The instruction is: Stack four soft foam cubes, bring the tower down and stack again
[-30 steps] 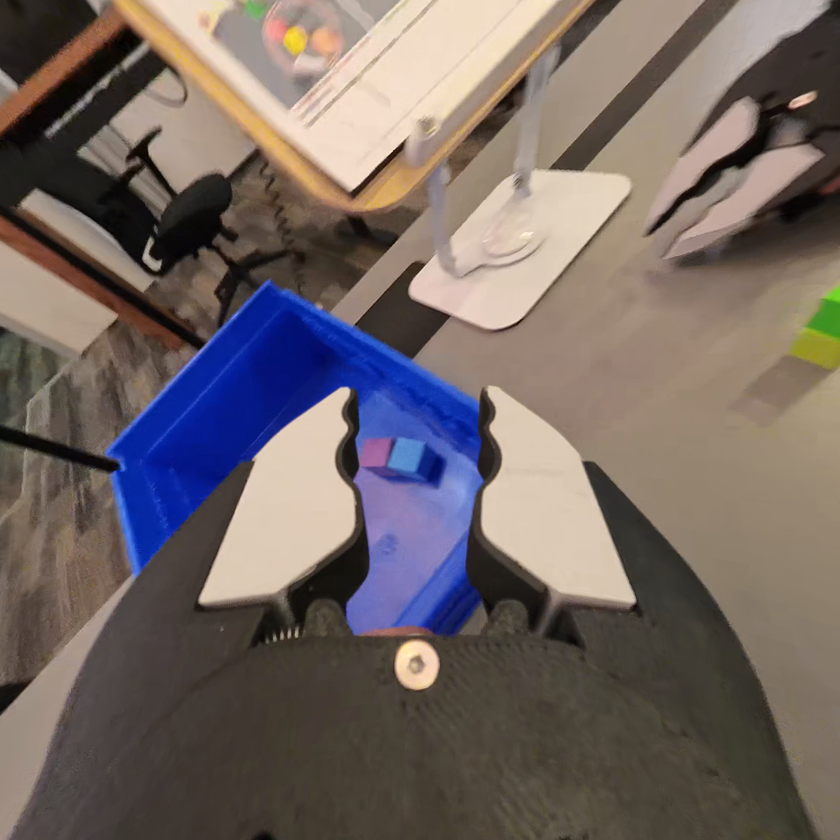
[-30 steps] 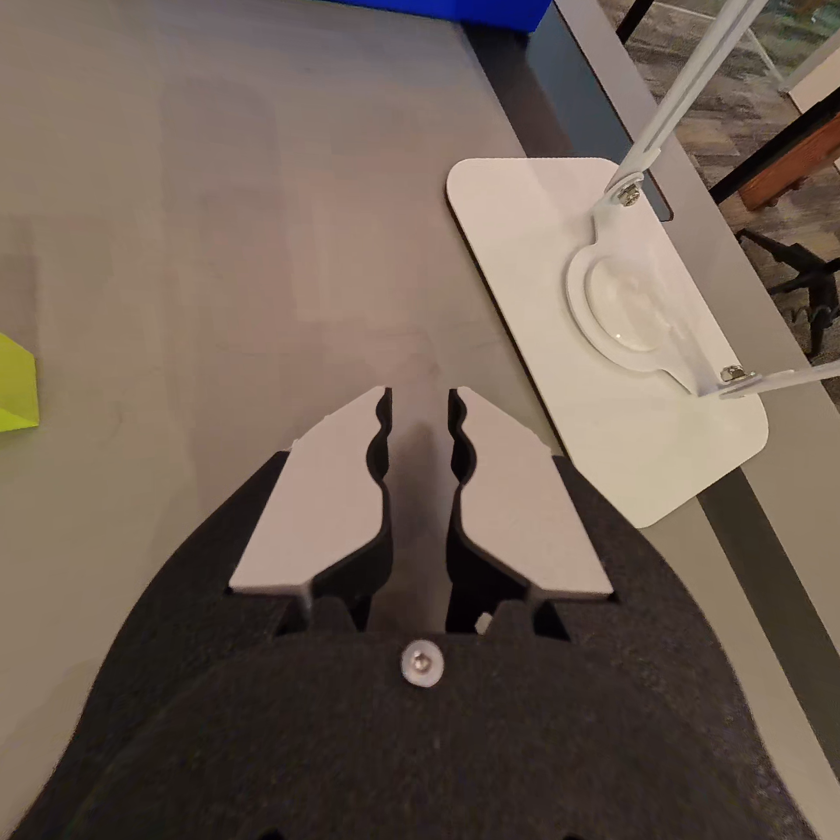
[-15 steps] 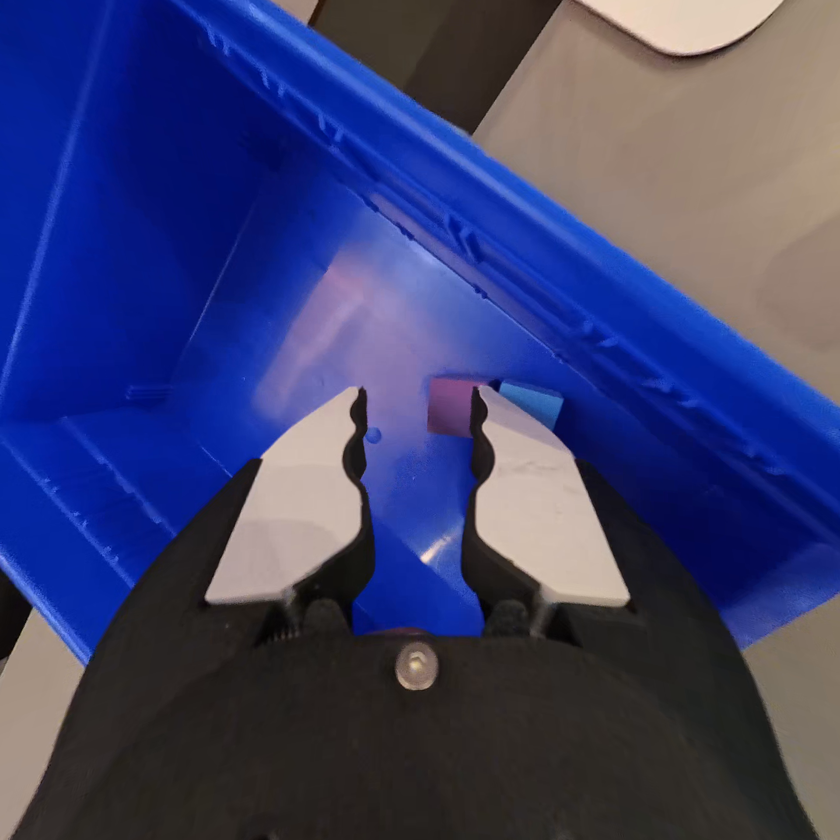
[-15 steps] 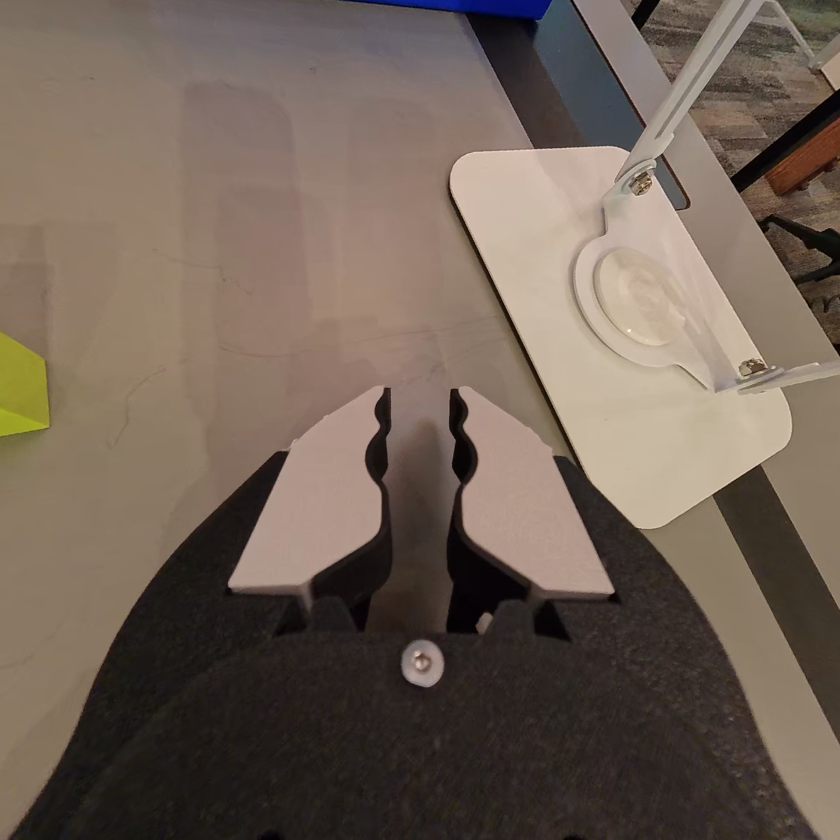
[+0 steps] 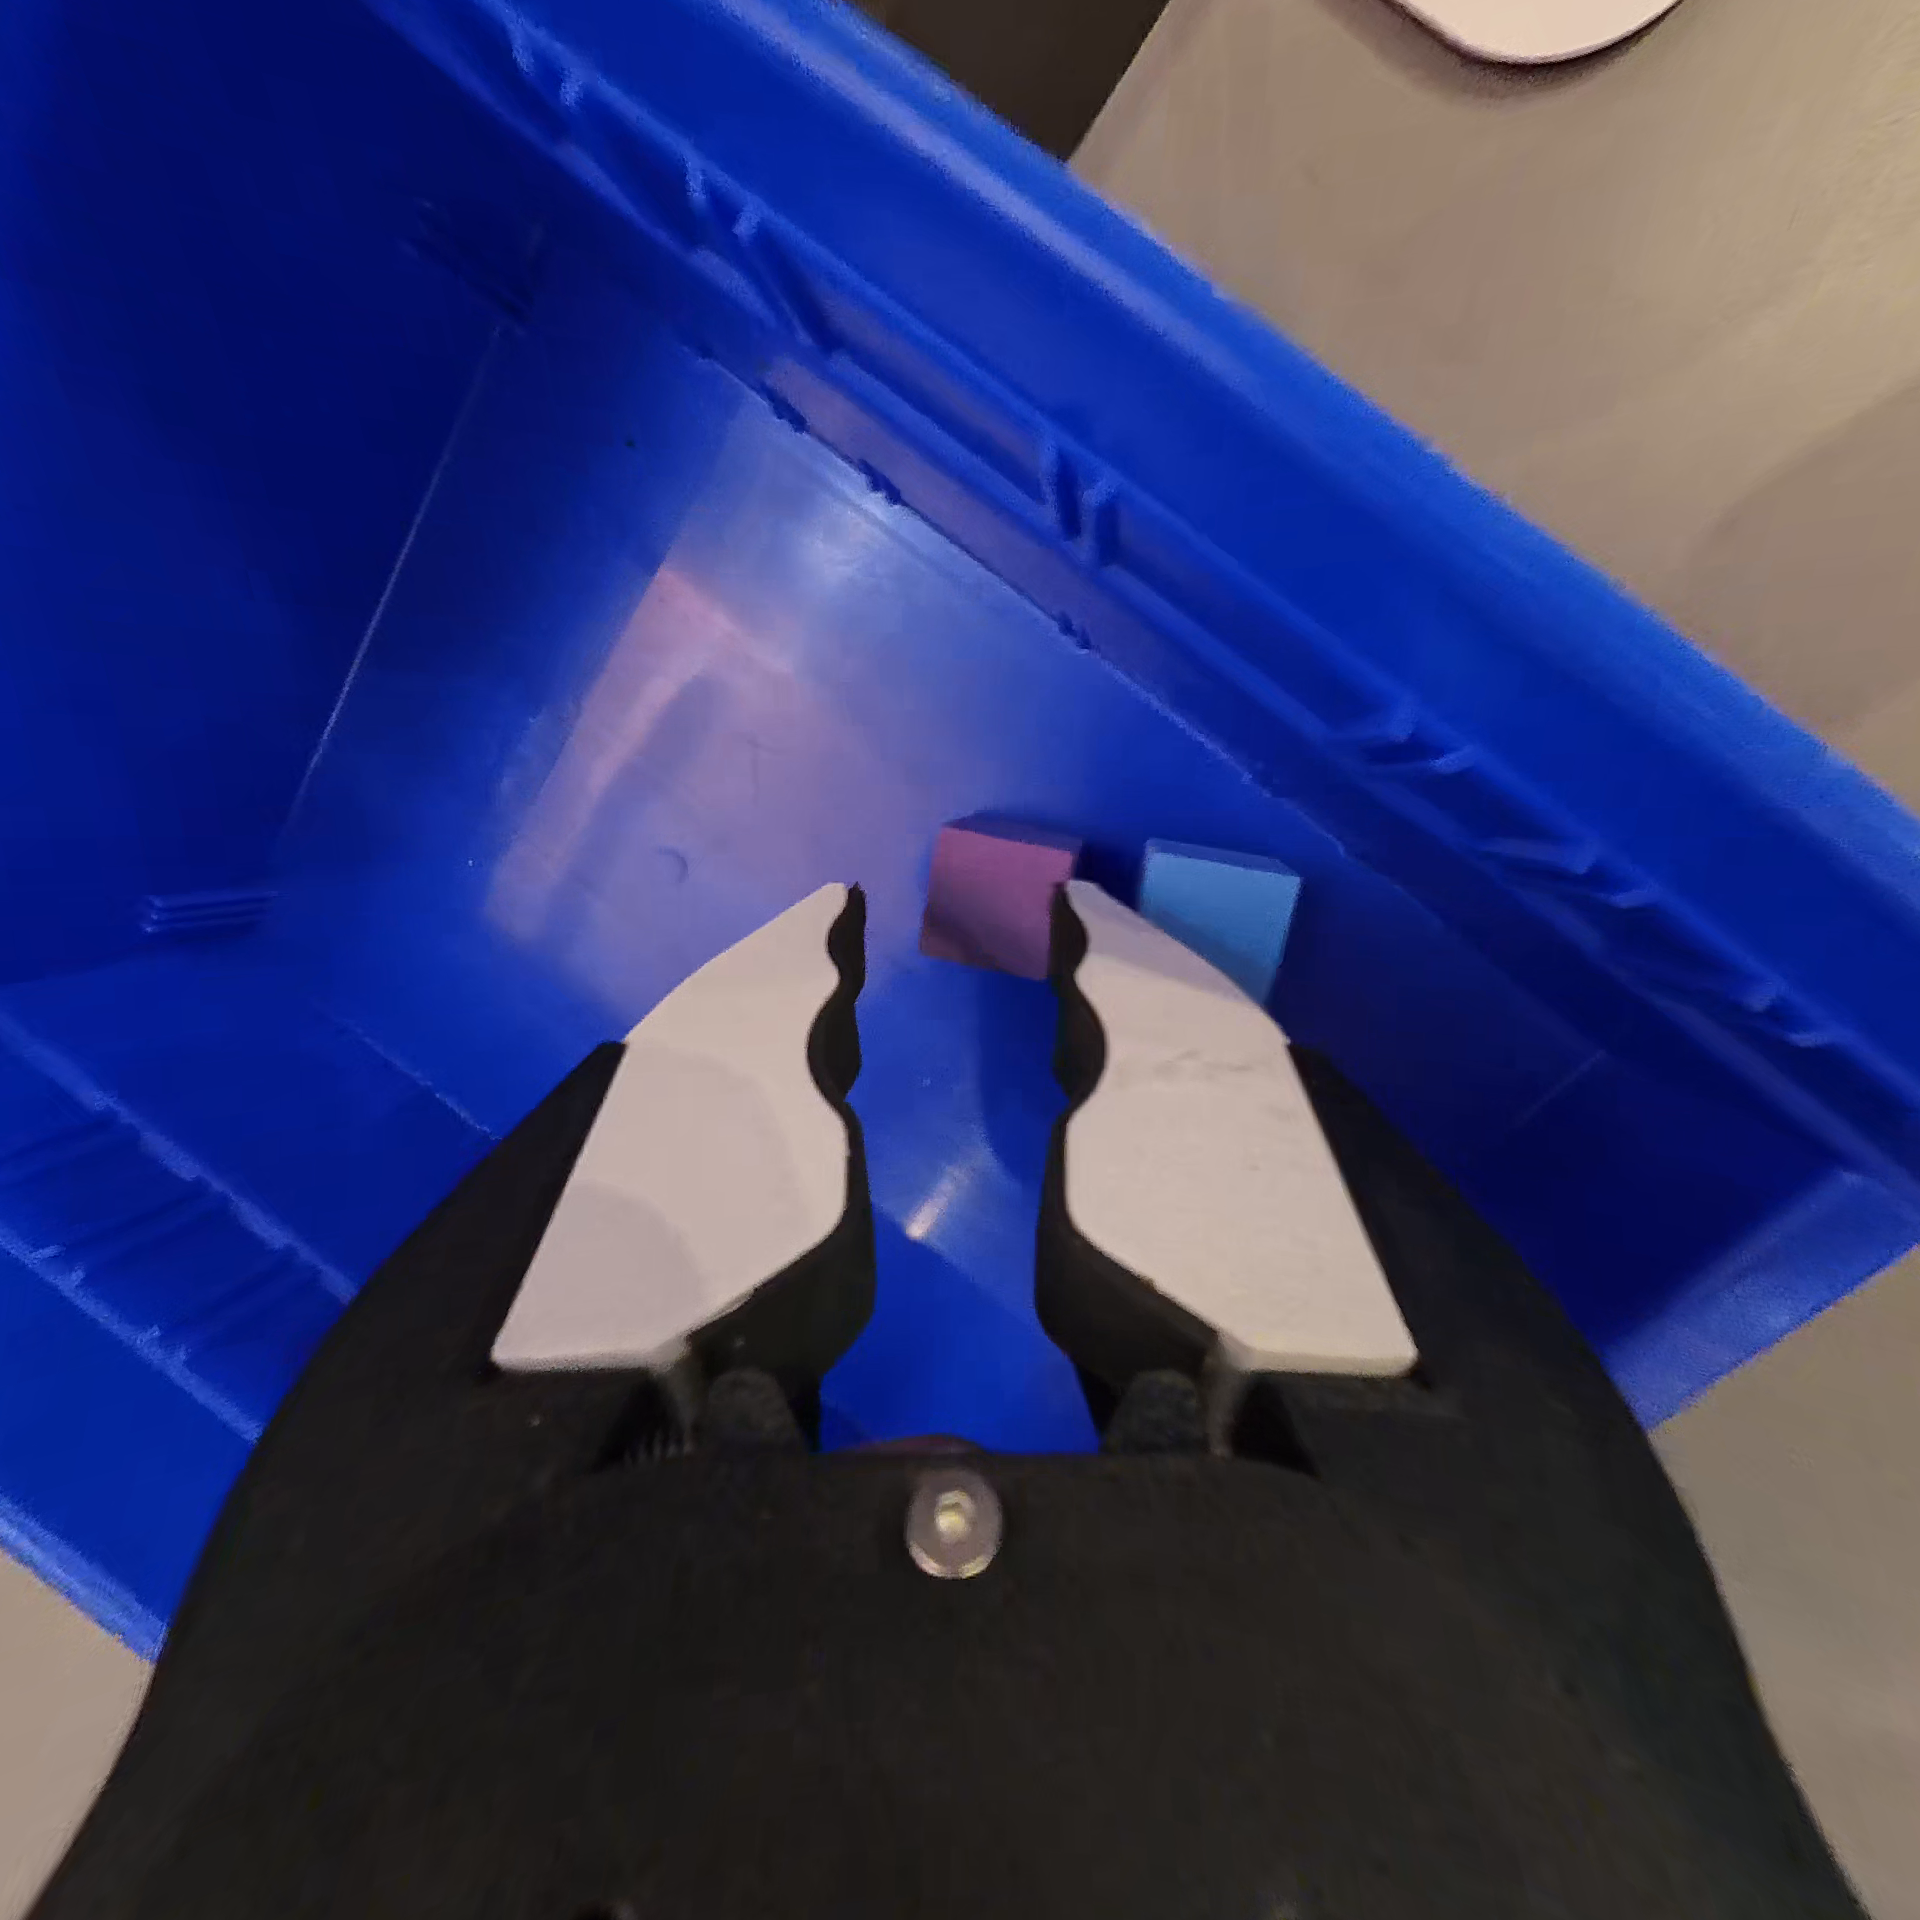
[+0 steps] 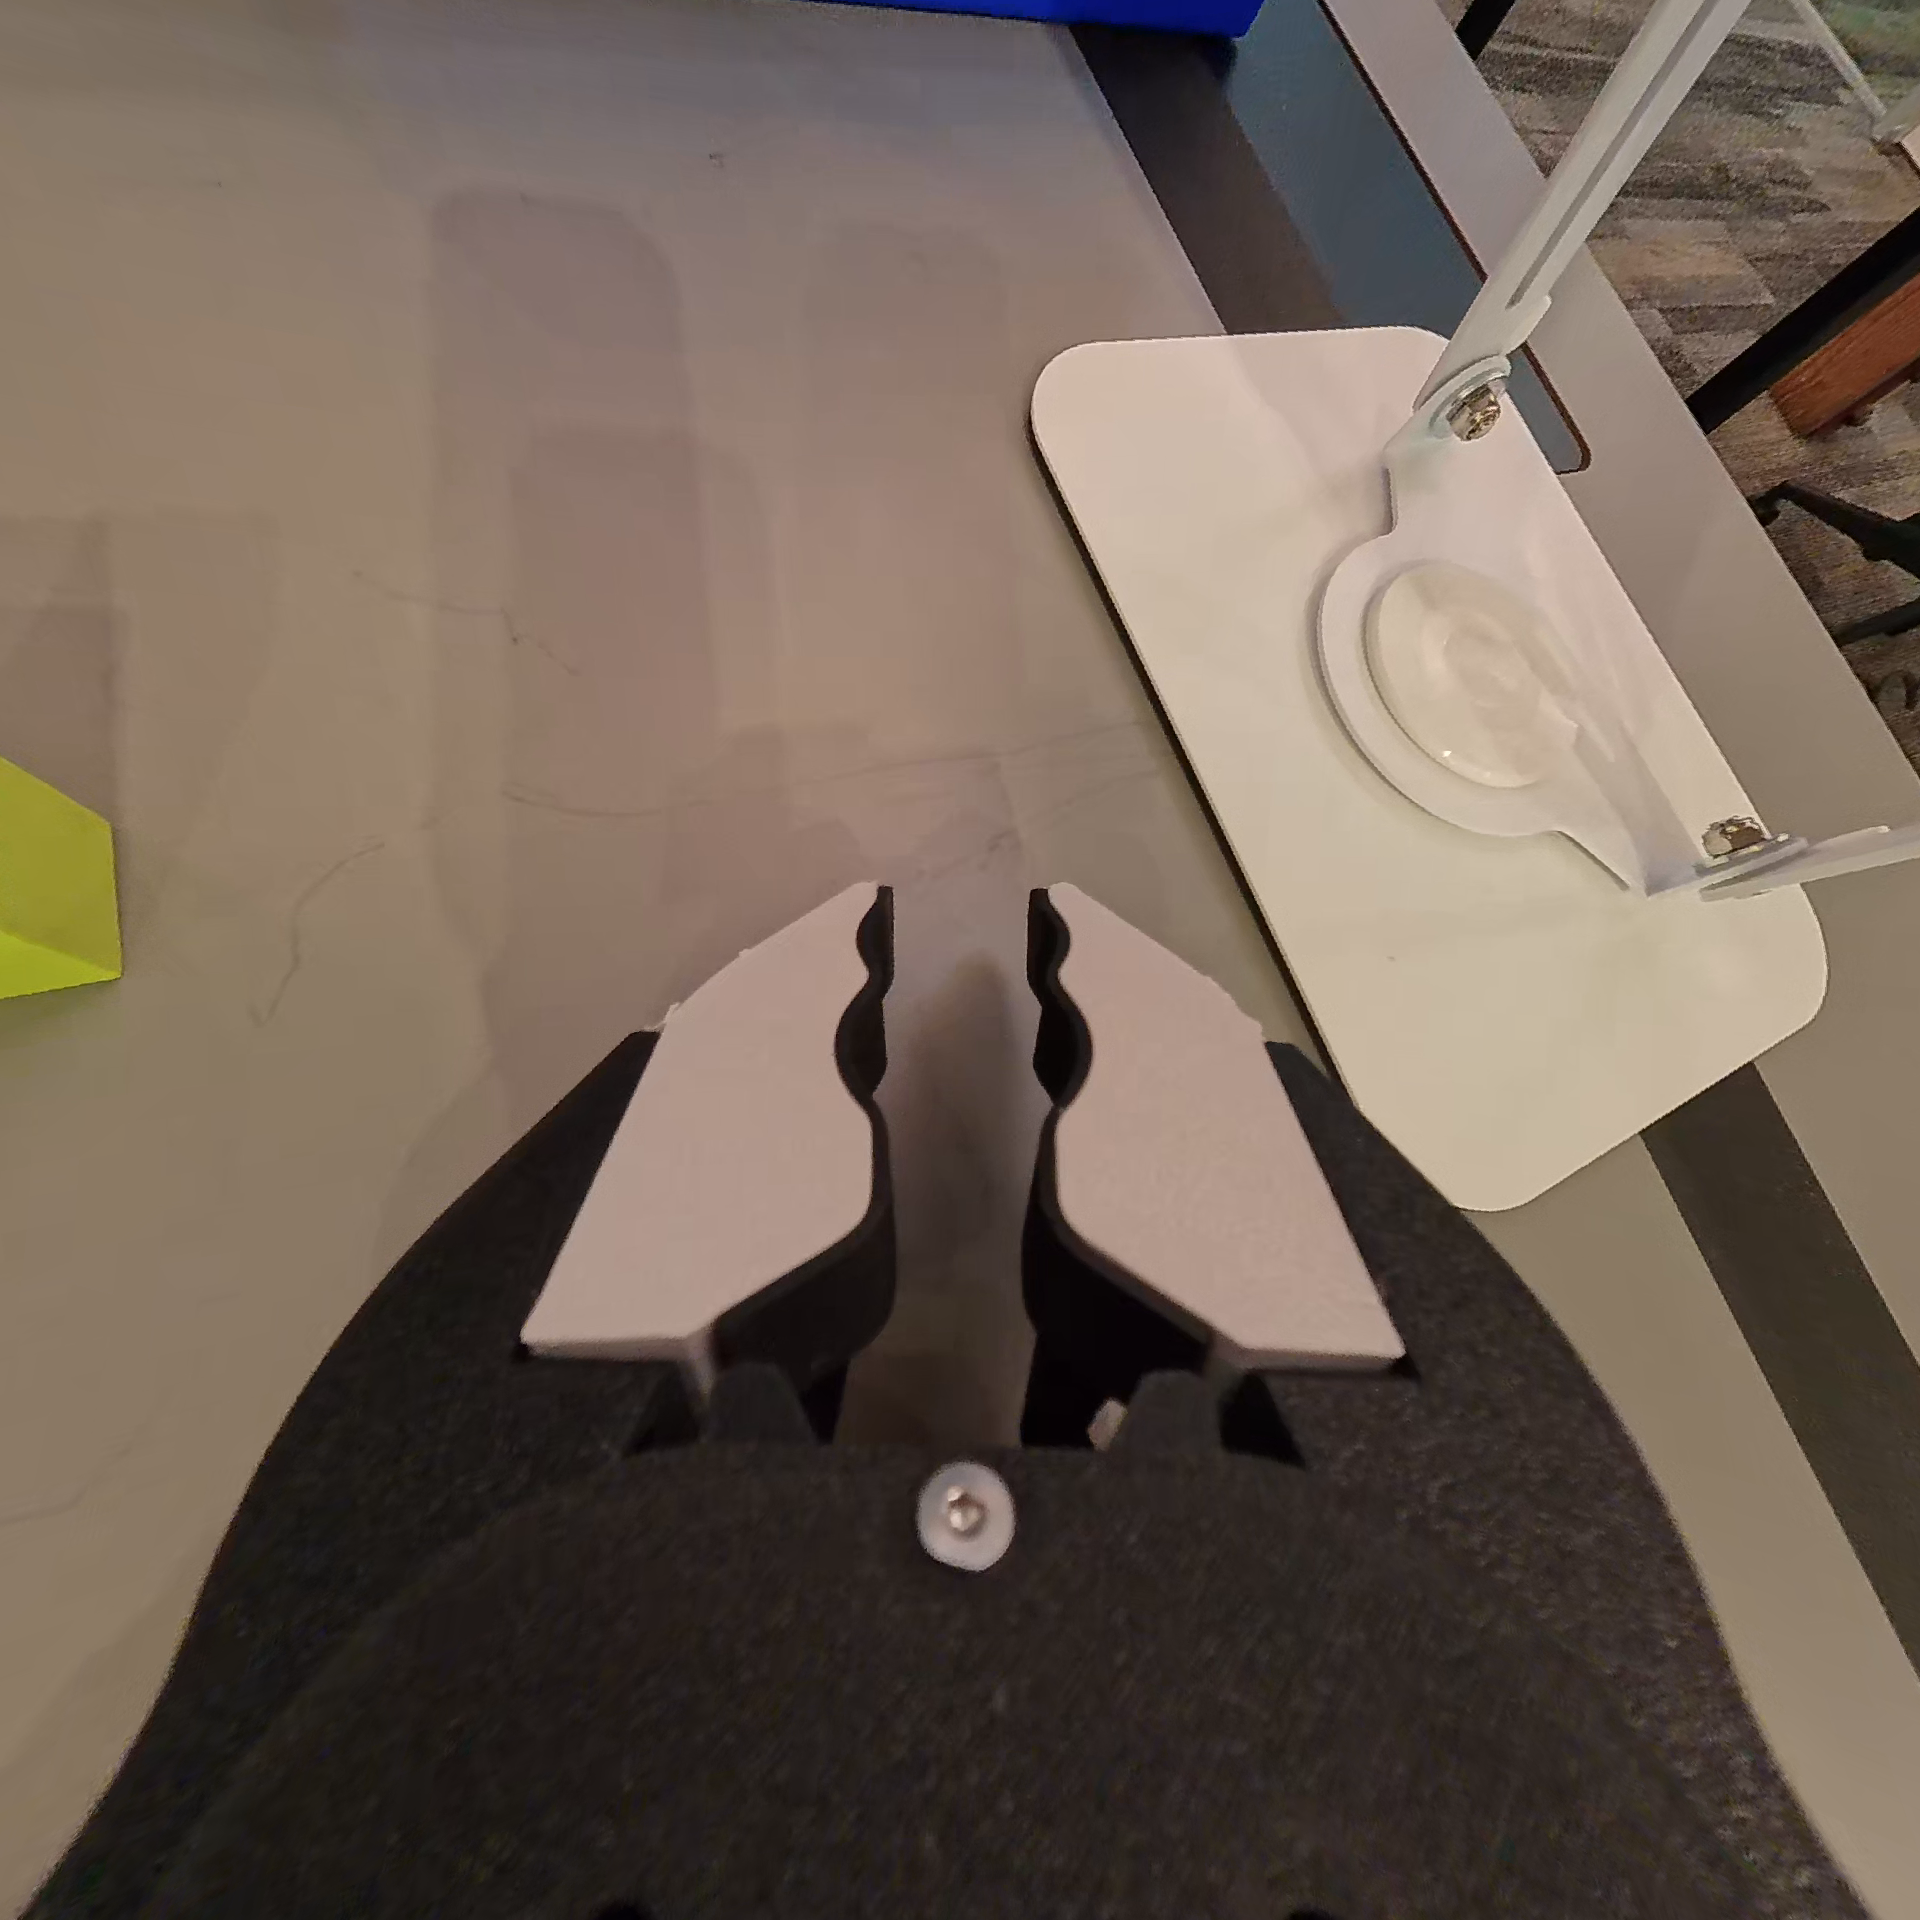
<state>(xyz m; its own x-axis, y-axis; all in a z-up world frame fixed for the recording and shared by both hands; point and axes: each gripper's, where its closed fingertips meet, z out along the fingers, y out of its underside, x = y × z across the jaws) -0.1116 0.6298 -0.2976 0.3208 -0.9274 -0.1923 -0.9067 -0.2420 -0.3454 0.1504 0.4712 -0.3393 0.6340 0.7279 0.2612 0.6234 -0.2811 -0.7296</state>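
Two foam cubes, purple cube (image 5: 997, 909) and blue cube (image 5: 1226, 914), sat in the blue bin (image 5: 1351, 623); left gripper (image 5: 956, 904) hovered open, grasping nothing. Right gripper (image 6: 959, 904) stayed unclenched above the tabletop (image 6: 520, 520).

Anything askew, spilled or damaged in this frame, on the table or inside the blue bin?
Nothing stands out. The purple cube and light blue cube sit upright on the floor of the blue bin, a narrow gap between them. The yellow-green cube rests flat on the table. The white stand base looks intact.
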